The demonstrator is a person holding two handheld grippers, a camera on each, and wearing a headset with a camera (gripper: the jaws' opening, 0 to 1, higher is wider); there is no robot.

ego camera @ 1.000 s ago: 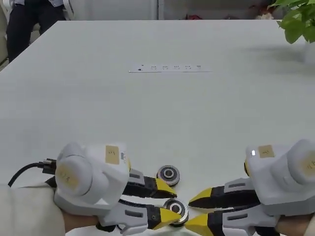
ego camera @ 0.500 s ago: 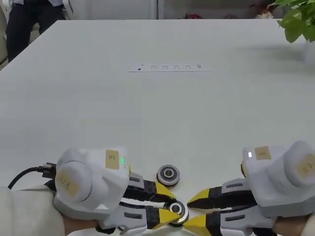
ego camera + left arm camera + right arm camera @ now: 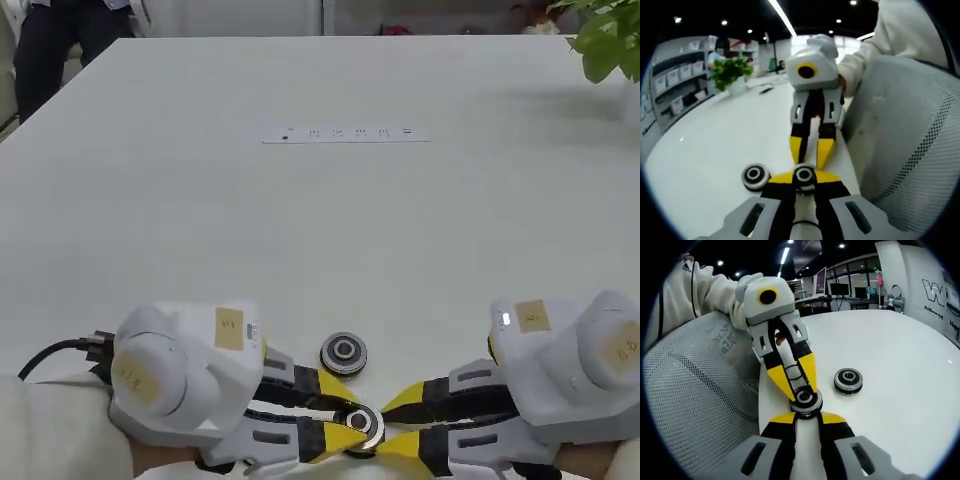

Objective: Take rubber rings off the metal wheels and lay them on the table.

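Metal wheel (image 3: 362, 425), rubber-ringed: clamped by left tongs (image 3: 804, 176) and right tongs (image 3: 806, 416) together. Second wheel (image 3: 344, 353) laid beside on bench (image 3: 330, 230). Sleeve (image 3: 695, 280) marked "adidas".

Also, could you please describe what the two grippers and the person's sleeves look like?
The left gripper and the right gripper each have a rounded white housing, grey-and-black jaws with yellow tips, and a tan sticker on top. A black cable leaves the left housing. The sleeves are cream-white.
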